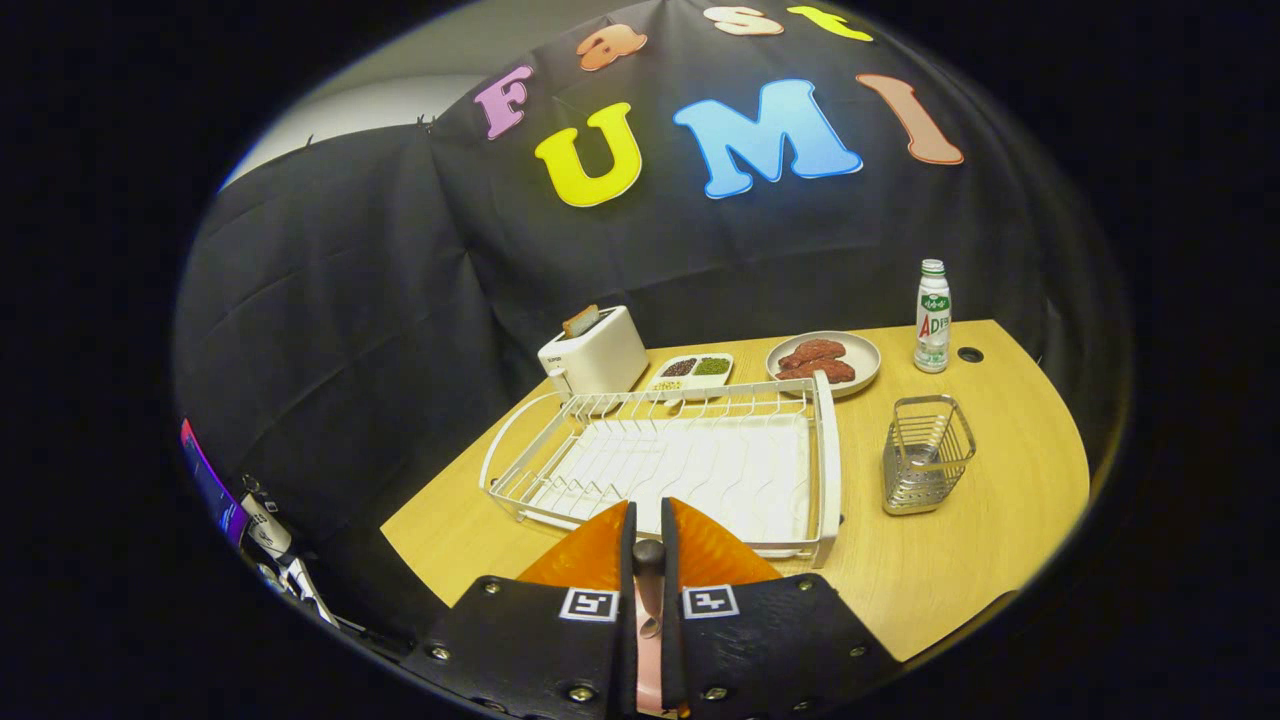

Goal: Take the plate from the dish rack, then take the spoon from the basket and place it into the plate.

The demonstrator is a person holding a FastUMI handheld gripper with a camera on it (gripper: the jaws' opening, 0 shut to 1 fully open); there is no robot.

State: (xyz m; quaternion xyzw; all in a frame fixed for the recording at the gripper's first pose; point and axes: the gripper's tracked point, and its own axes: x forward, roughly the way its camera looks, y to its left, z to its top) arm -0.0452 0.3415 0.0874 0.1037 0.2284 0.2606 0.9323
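My gripper (648, 508) is shut on the spoon (648, 556). Its slim handle stands upright between the two fingers, with a dark rounded end poking up just behind the tips. Just beyond the fingers lies the white wire dish rack (828, 450) on its white drip tray, with bare wires in its slots. The metal mesh basket (925, 455) stands on the wooden table (1000, 520), right of the rack and ahead-right of the fingers. The gripper body hides the table directly beneath it.
Behind the rack stand a white toaster (593, 352) with a slice in it, a sectioned dish of grains (692, 372) and a plate of meat (822, 362). A small bottle (932, 318) stands at the back right beside a cable hole (968, 354). The table ends left of the rack.
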